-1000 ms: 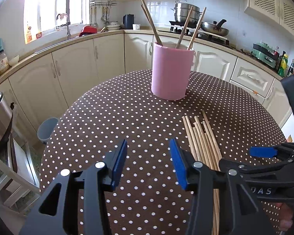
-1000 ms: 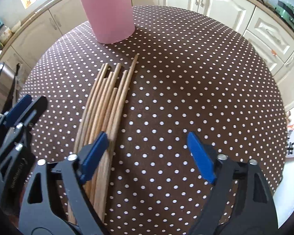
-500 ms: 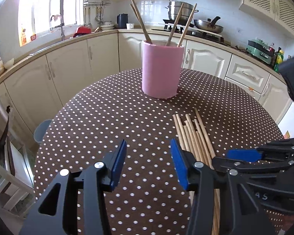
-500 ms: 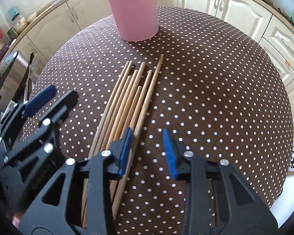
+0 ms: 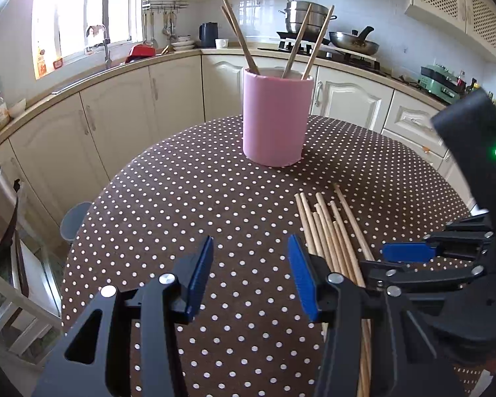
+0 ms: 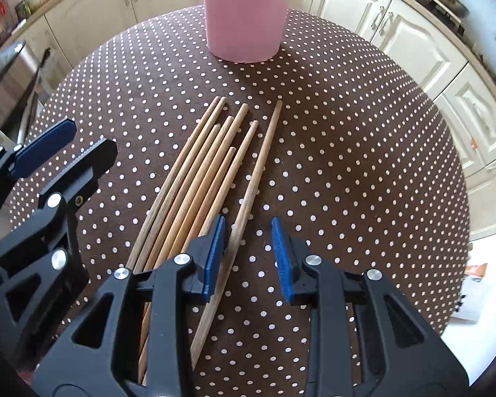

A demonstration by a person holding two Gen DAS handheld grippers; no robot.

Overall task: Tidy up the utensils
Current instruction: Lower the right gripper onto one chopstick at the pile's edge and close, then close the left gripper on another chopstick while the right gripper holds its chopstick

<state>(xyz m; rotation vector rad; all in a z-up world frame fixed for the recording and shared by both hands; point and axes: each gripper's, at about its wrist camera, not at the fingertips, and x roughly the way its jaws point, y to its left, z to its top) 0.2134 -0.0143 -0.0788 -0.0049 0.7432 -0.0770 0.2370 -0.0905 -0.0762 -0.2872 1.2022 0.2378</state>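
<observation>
Right gripper (image 6: 246, 258) has narrowed sharply from a wide spread a second ago and its jaws are closing at this moment. It has also shifted sideways over the loose chopsticks (image 6: 195, 182), from sitting with its left pad over the pile to bracketing the outermost chopstick (image 6: 258, 178), the one lying slightly apart on the right of the pile. That stick now runs between the blue pads, close against the left one; a clear gap remains on the right, so the pads are not yet pressing on it. In my judgement this is the selection of a single stick for transfer to the pink holder (image 5: 276, 119), which stands upright further along the bench (image 5: 198, 198) with four sticks already in it.

Left gripper (image 5: 249, 274) is unchanged: jaws apart, nothing between them, hovering over bare polka-dot cloth just left of the pile.

Limits of observation:
- The near ends of the loose sticks run under the gripper bodies in both views (an exact count is unsafe; roughly eight).
- The holder's rim and contents are cut off in the right wrist view.
- Whether the left pad truly touches the selected stick cannot be settled.
</observation>
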